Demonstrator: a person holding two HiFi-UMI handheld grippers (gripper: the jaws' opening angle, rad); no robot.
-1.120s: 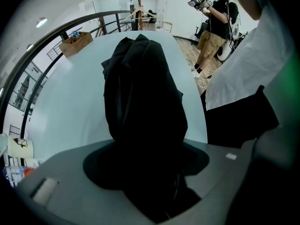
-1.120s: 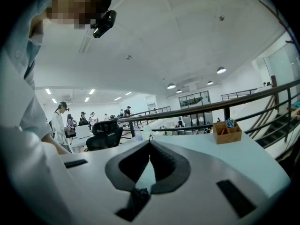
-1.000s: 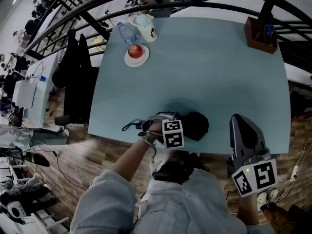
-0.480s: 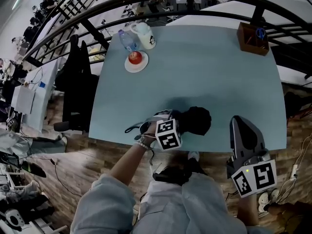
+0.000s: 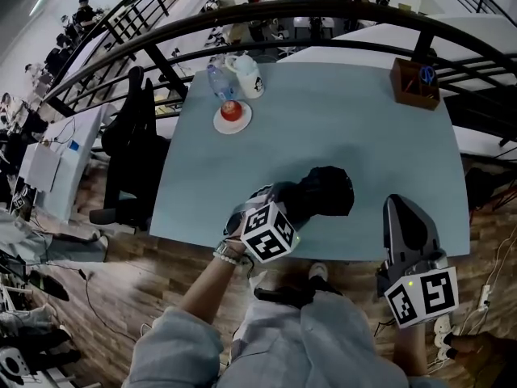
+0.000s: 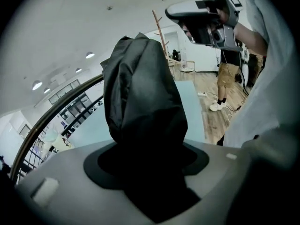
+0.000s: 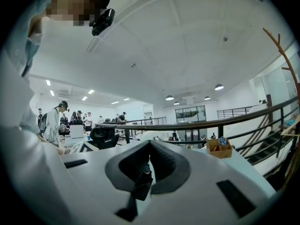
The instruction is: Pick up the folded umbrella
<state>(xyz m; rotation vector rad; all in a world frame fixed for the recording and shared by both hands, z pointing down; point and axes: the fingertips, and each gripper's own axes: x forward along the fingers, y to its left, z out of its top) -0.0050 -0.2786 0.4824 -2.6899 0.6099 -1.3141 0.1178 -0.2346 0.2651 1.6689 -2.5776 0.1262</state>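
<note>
The folded black umbrella (image 5: 323, 192) is held over the front edge of the light blue table (image 5: 339, 128). My left gripper (image 5: 292, 207) is shut on its near end, and a strap hangs by the wrist. In the left gripper view the umbrella (image 6: 140, 97) rises out of the closed jaws of the left gripper (image 6: 147, 172) and fills the middle of the picture. My right gripper (image 5: 400, 208) hovers off the table's front right corner, apart from the umbrella. Its jaws meet in the right gripper view, where the right gripper (image 7: 149, 146) holds nothing.
At the table's far left stand a white plate with a red apple (image 5: 232, 112), a water bottle (image 5: 217, 78) and a white mug (image 5: 248, 74). A wooden box with scissors (image 5: 417, 82) sits at the far right corner. A chair draped in black (image 5: 133, 136) stands left; a dark railing (image 5: 323, 14) runs behind.
The left gripper has risen and swung right with the umbrella in it. The umbrella's strap no longer trails on the table. The right gripper has stayed where it was.
</note>
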